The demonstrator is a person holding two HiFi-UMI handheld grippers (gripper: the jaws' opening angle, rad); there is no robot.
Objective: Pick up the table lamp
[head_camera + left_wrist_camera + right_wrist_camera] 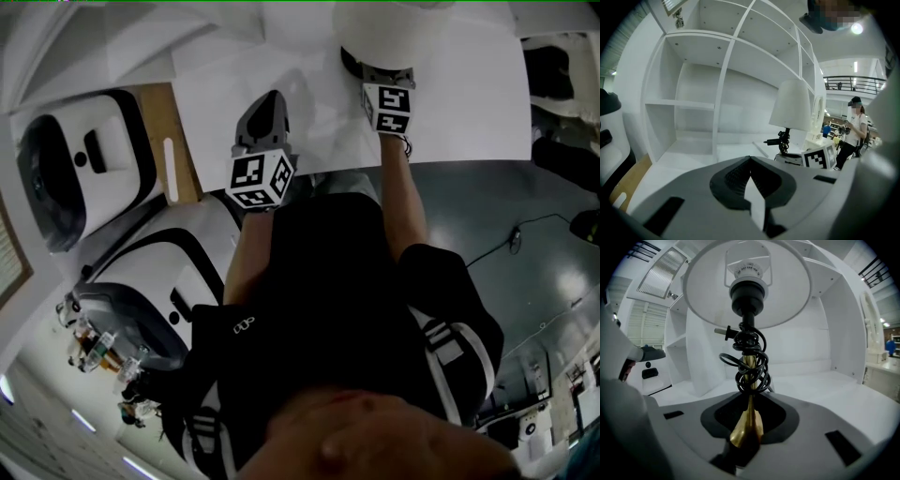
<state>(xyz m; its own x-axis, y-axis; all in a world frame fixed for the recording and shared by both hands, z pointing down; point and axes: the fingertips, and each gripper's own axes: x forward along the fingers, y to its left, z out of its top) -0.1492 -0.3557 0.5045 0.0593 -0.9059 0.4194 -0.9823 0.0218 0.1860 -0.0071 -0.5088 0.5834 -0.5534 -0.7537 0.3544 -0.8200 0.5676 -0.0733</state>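
The table lamp [749, 366] has a white shade [394, 23], a brass stem and a black cord coiled round the stem. It stands on the white table, seen in the left gripper view as the lamp [792, 105] off to the right. My right gripper [747, 427] is shut on the flared lower end of the brass stem; in the head view the right gripper [375, 67] sits under the shade. My left gripper [267, 98] hovers over the table to the lamp's left. The left gripper [757, 201] has its jaws a narrow gap apart, nothing between them.
A white shelf unit [693, 103] with bare compartments rises behind the table [469, 103]. Two white-and-black machines [84, 169] stand at the left beside a wooden strip [173, 141]. A person [855, 126] stands far off at the right.
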